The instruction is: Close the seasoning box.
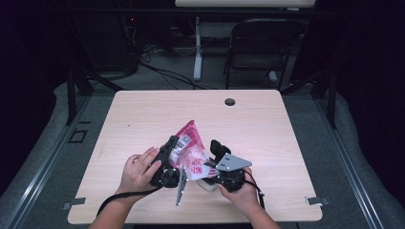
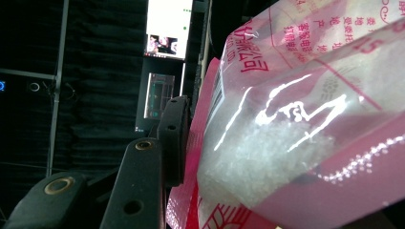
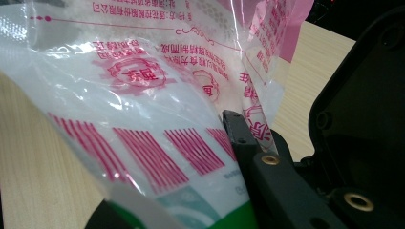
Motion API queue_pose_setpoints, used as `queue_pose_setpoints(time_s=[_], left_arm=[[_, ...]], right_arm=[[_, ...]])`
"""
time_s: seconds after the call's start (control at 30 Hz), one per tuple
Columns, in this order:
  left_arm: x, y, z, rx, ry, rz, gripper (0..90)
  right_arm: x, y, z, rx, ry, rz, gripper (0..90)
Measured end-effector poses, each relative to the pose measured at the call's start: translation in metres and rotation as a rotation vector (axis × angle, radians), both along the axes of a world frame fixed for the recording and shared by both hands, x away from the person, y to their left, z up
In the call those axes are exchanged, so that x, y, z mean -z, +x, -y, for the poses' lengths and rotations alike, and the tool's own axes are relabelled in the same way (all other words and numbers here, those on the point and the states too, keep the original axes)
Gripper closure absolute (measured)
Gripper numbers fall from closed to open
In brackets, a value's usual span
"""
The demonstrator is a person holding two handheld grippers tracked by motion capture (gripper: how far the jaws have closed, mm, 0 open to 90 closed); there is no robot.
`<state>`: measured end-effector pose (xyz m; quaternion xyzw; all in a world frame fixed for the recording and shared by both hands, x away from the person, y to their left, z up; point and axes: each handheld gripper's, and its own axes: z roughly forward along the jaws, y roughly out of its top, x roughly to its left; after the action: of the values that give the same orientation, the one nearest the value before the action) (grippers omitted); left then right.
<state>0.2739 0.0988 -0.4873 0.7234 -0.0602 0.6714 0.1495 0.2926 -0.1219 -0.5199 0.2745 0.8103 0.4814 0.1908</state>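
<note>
A pink and clear plastic bag (image 1: pixel 189 145) printed with red characters, with white granules inside (image 2: pixel 267 148), is held up over the near middle of the wooden table (image 1: pixel 143 114). My left gripper (image 1: pixel 181 151) grips the bag's left side; one black pad (image 2: pixel 174 136) presses flat on the film and the other jaw is hidden behind the bag. My right gripper (image 1: pixel 212 158) is shut on a fold of the bag's right edge (image 3: pixel 255 119), pinched at the jaw tips. The bag's red bars and a green patch (image 3: pixel 143 152) show close up.
A round cable hole (image 1: pixel 229 101) sits near the table's far edge. Beyond the table stand a dark folding chair (image 1: pixel 260 43) and a desk leg (image 1: pixel 197 47) on grey floor. A lit screen (image 2: pixel 169 28) glows in the dark background.
</note>
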Motion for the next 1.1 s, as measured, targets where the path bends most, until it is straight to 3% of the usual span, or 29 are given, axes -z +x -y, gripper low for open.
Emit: queue_pose_setpoints(time_s=[1.1], left_arm=[[-0.0013,-0.0007,0.0005,0.005,-0.004,0.002,62.8]], right_arm=[[-0.0025,-0.0032,0.0024,0.006,0.0,0.009,87.7]])
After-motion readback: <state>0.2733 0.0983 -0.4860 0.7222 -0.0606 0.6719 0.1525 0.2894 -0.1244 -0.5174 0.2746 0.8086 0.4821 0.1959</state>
